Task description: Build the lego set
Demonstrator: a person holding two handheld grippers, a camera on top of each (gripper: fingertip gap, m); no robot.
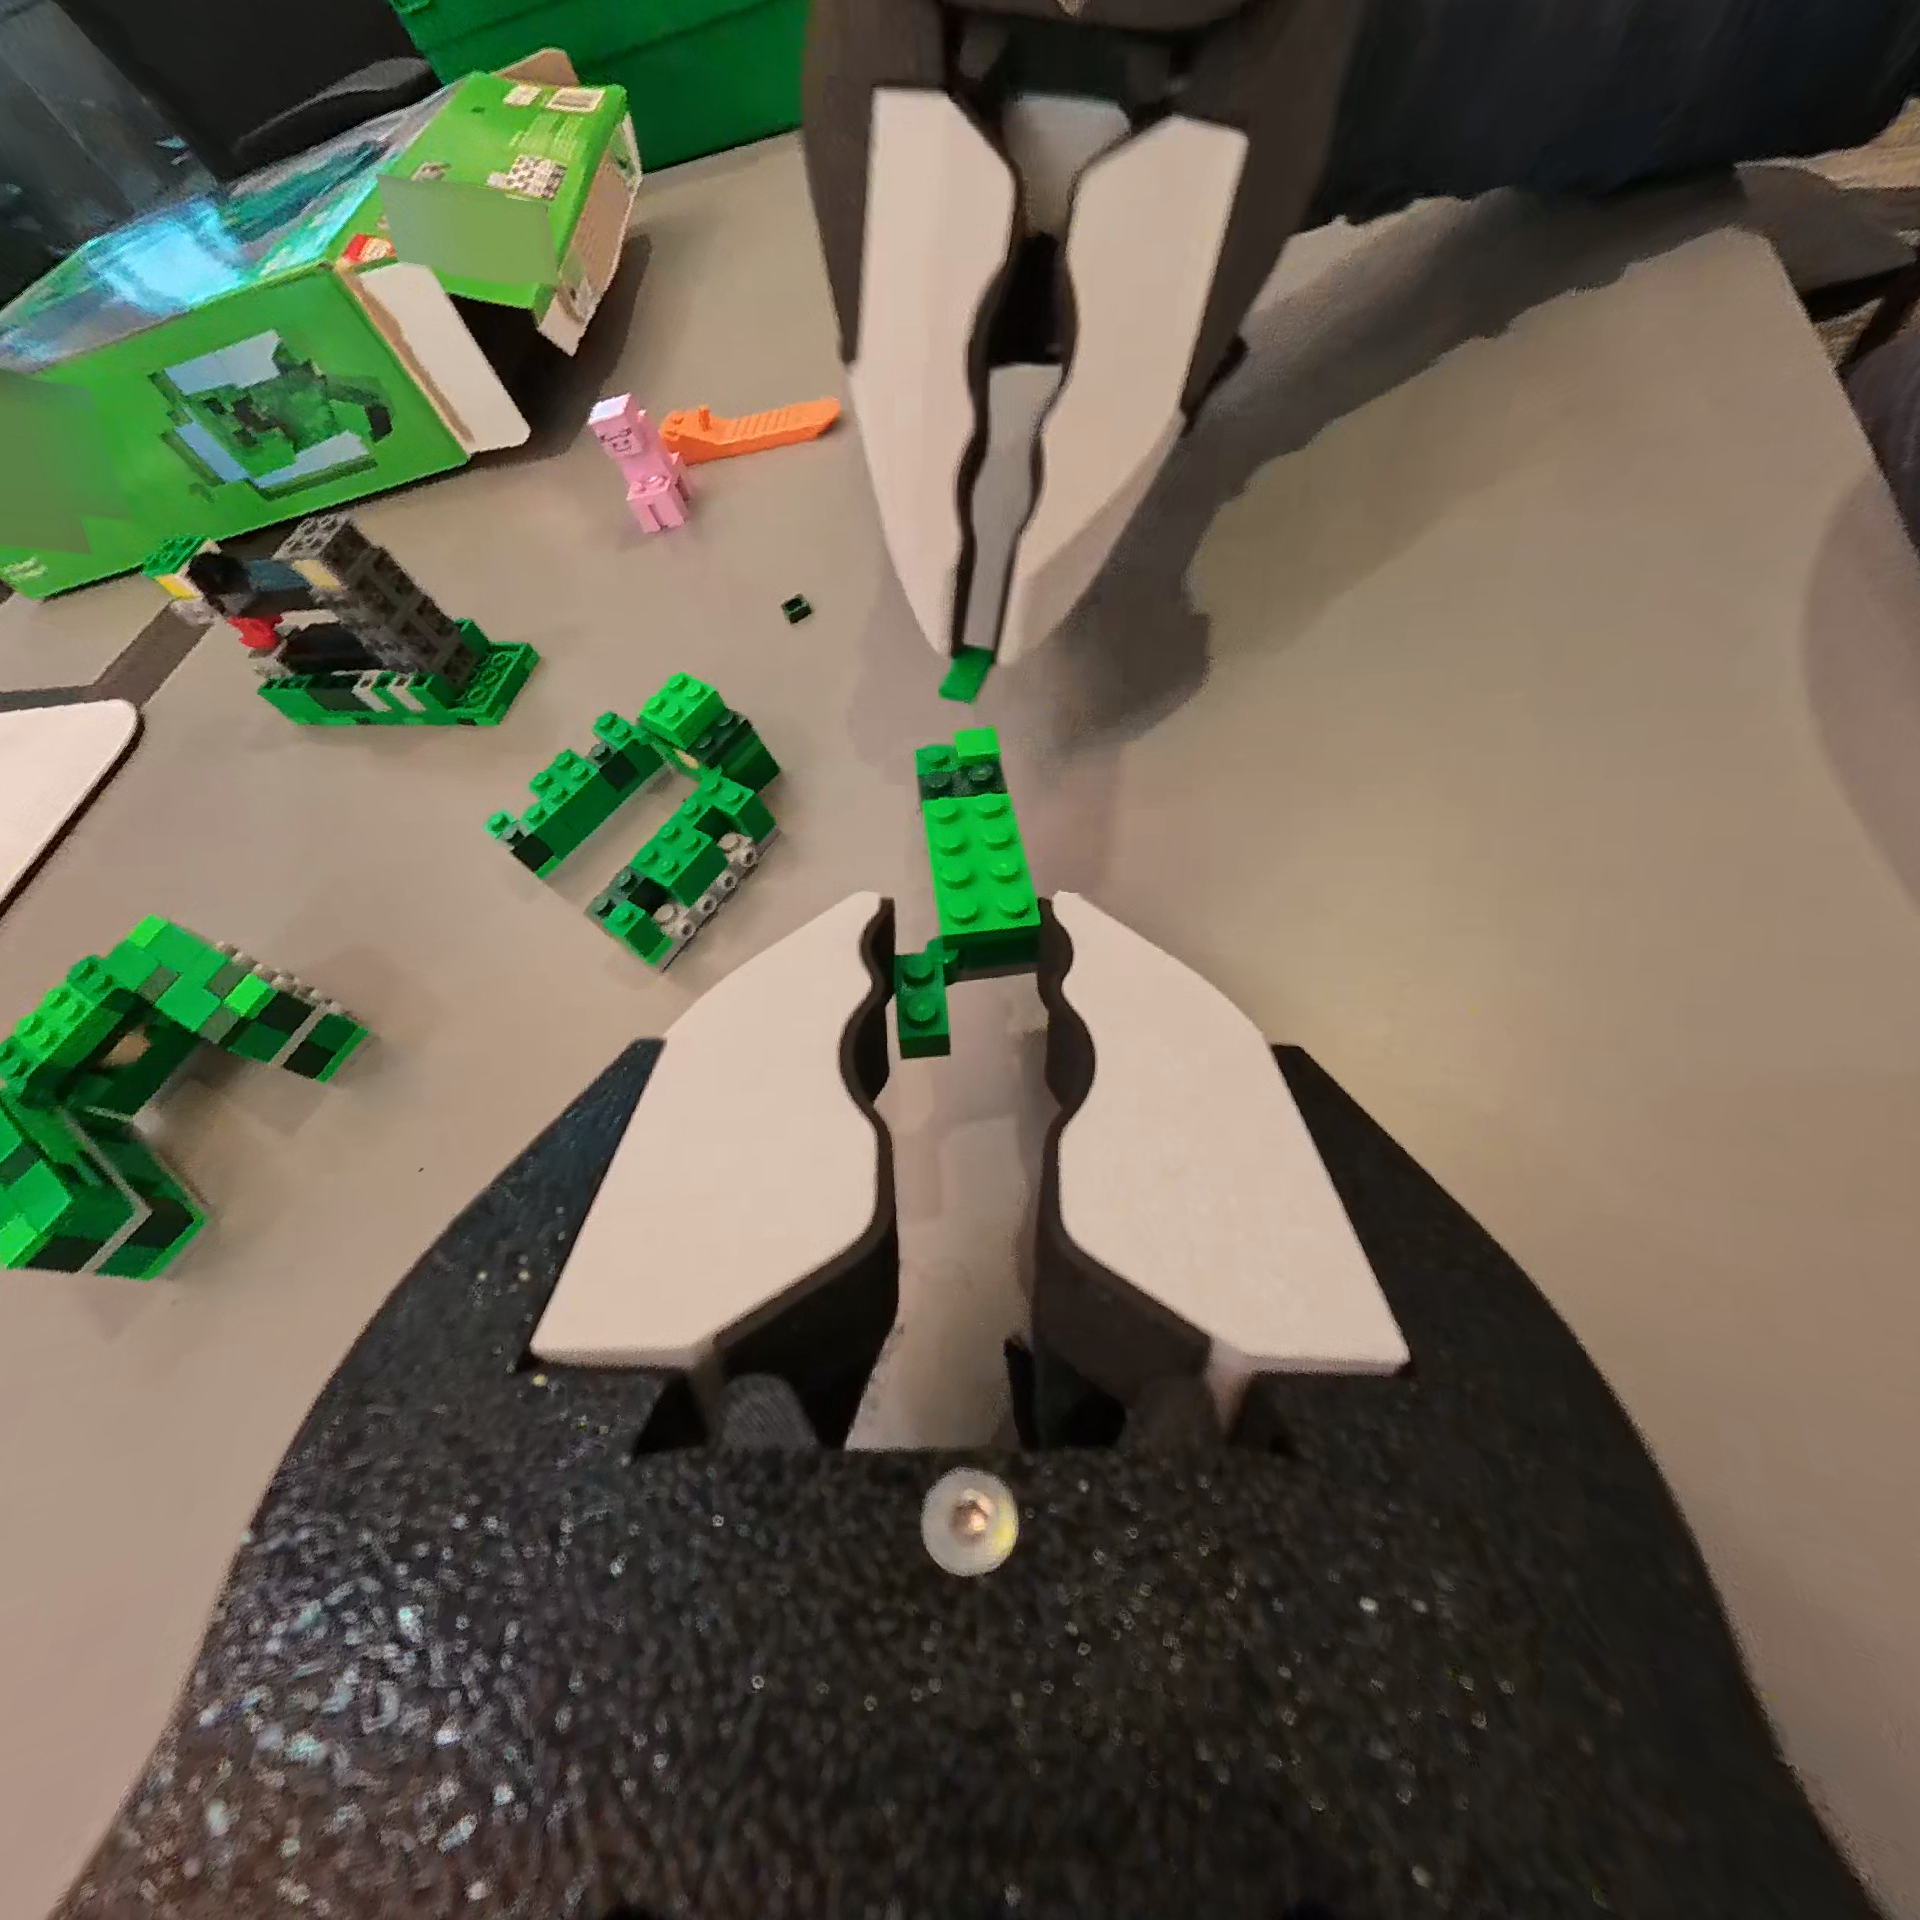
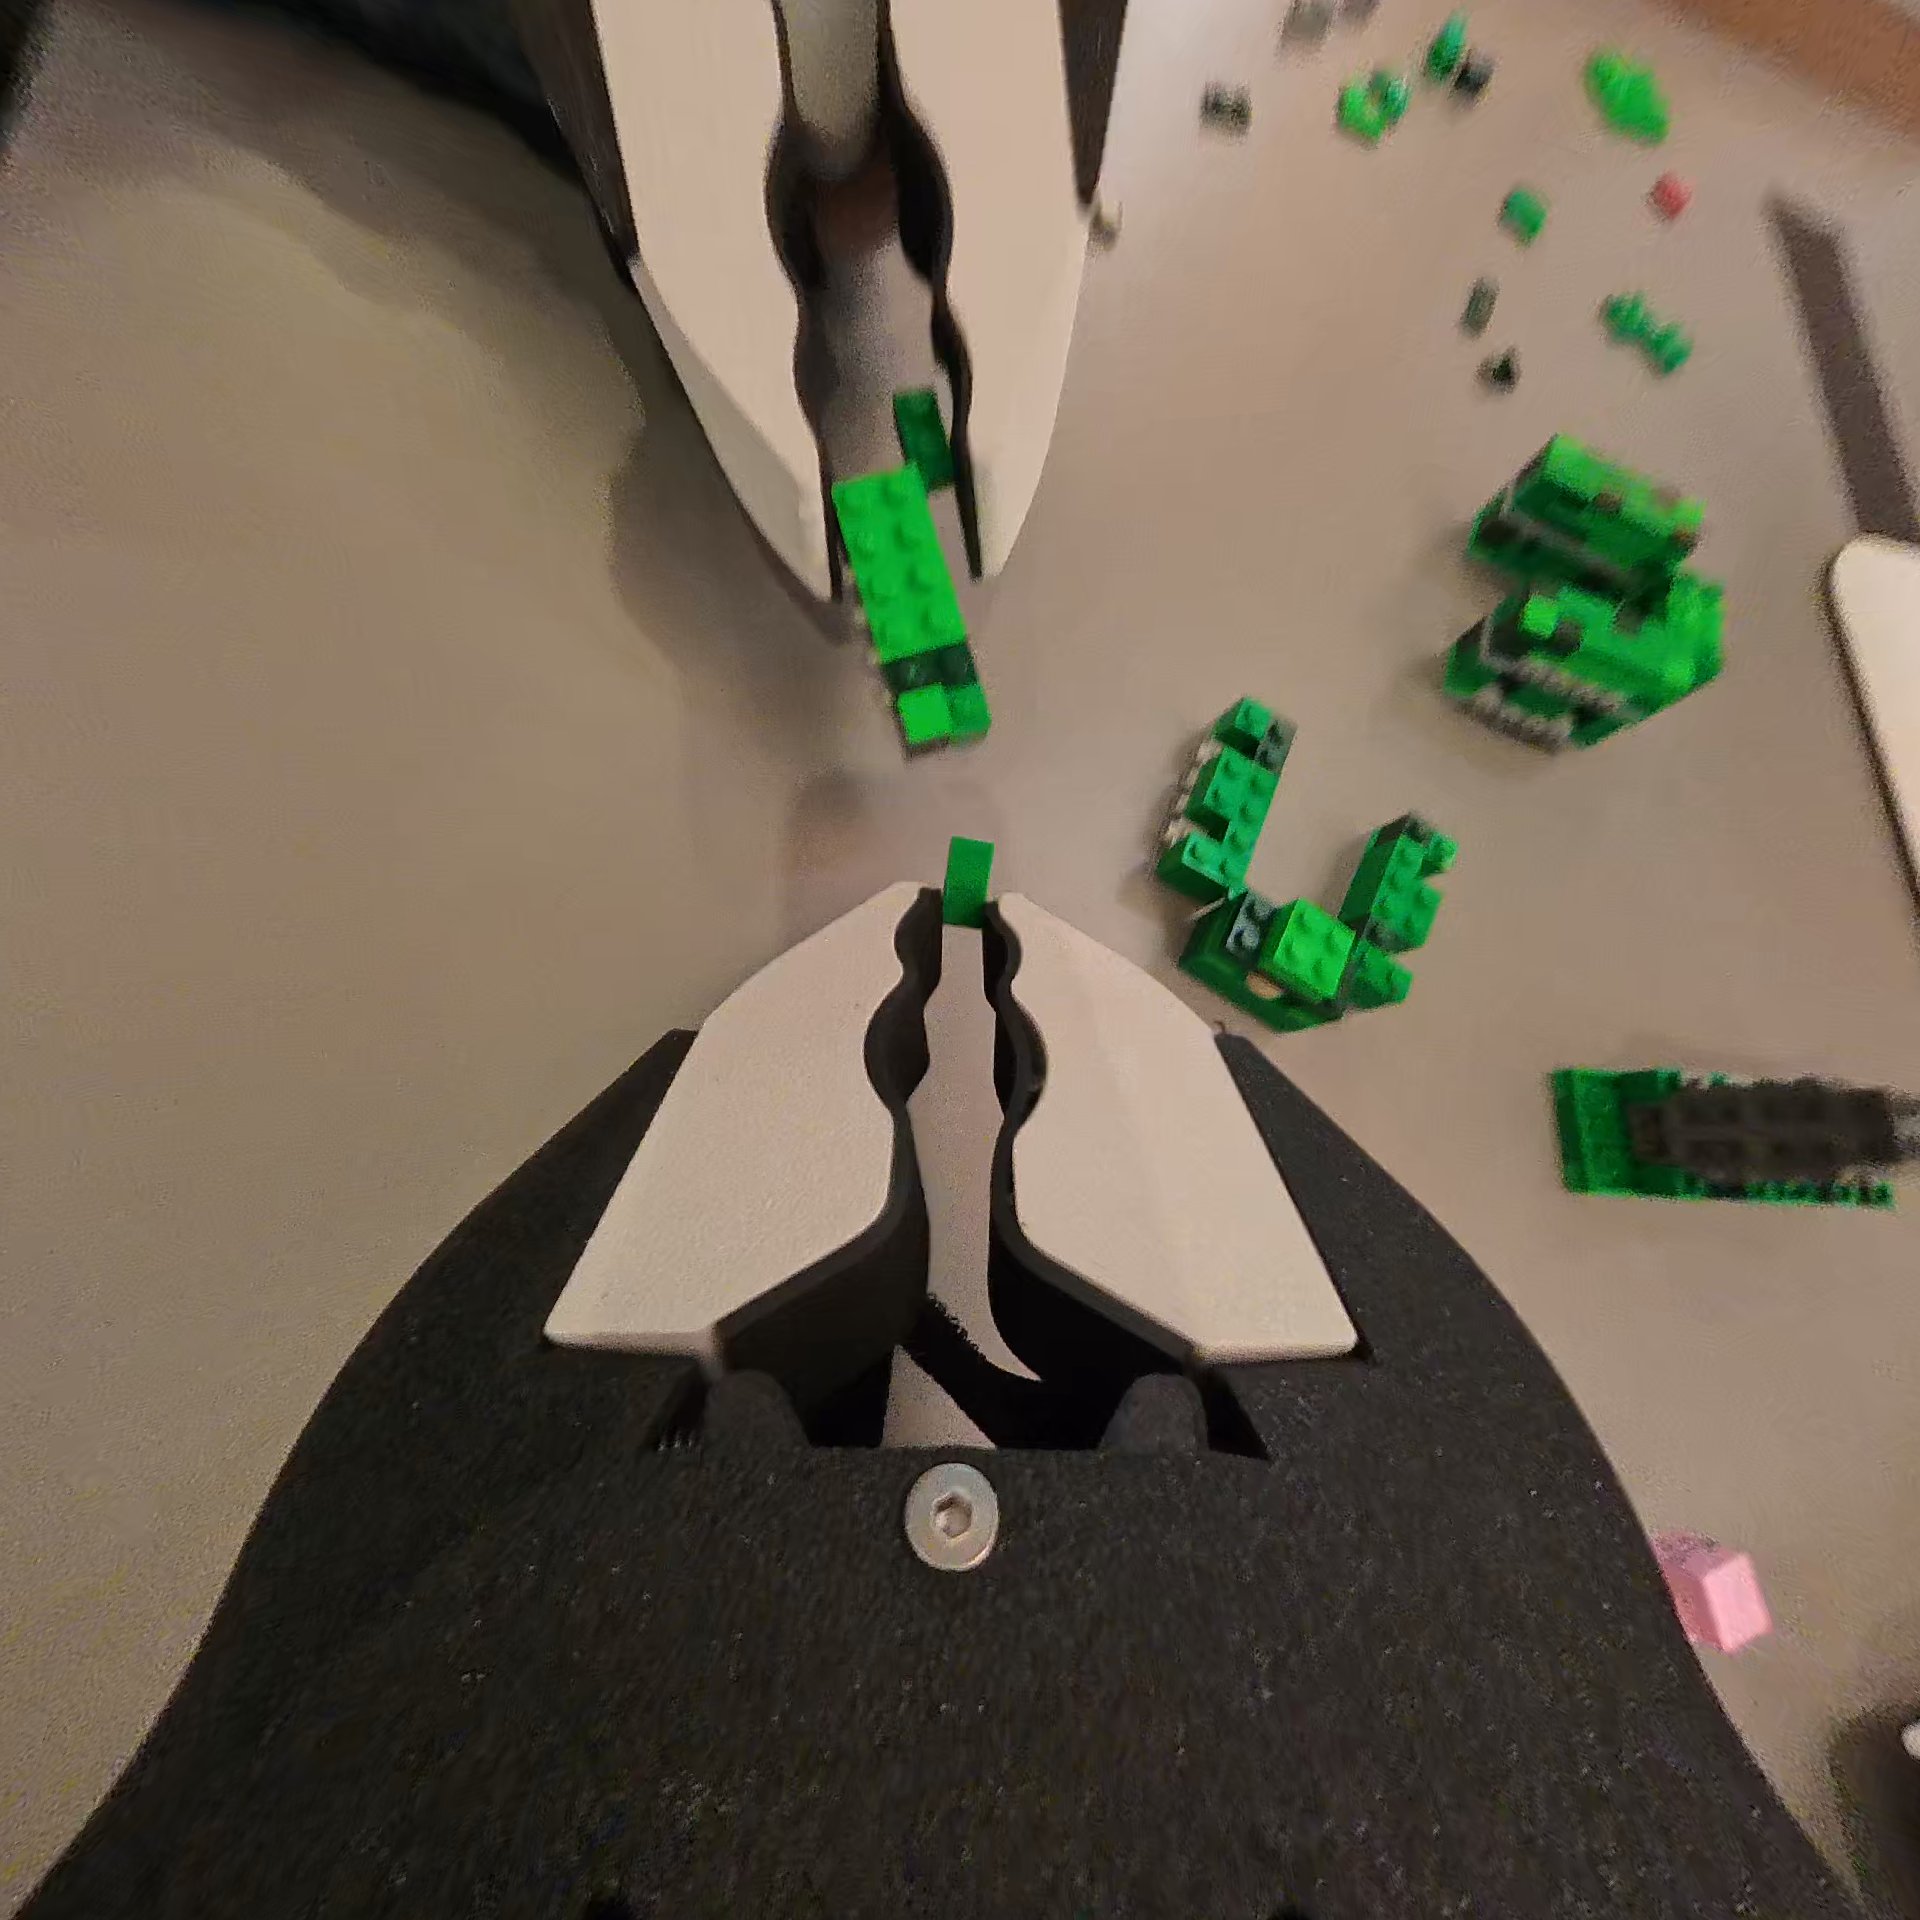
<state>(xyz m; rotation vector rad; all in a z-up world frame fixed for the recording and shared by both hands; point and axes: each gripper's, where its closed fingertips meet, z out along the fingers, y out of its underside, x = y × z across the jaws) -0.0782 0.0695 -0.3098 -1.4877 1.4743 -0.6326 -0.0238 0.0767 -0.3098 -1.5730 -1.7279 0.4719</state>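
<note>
Two handheld grippers face each other, tip to tip, over a plain grey tabletop (image 1: 1455, 831) scattered with green brick pieces.

The left gripper (image 1: 966, 935) is closed narrowly around a long green brick assembly (image 1: 977, 842), pinching its near end between the white fingers. The assembly points away towards the other gripper. It has a bright green studded plate along its length, darker green pieces at the far end, and a small dark green plate (image 1: 923, 1003) jutting out sideways at the gripped end. In the right wrist view the same assembly (image 2: 909, 603) appears slightly blurred, reaching out from between the left gripper's fingers.

The right gripper (image 2: 966, 904) is almost fully closed, pinching a small flat bright green tile (image 2: 968, 881) that sticks out past its tips. In the left wrist view this tile (image 1: 964, 675) sits just short of the assembly's far end, close but apart from it.

To the left of the left gripper stand several part-built green models: a U-shaped section (image 1: 644, 821) near the middle, a larger blocky green section (image 1: 125, 1081) at the left edge, and a grey and black tower on a green base (image 1: 384, 644) farther back. Beyond them stand a pink pig figure (image 1: 644, 462), an orange brick separator (image 1: 748, 426) just beside it, and two open green set boxes (image 1: 260, 416). A tiny dark piece (image 1: 796, 610) lies alone near the right gripper's tip. In the right wrist view, small loose green bricks (image 2: 1621, 94) lie blurred at the far right
</note>
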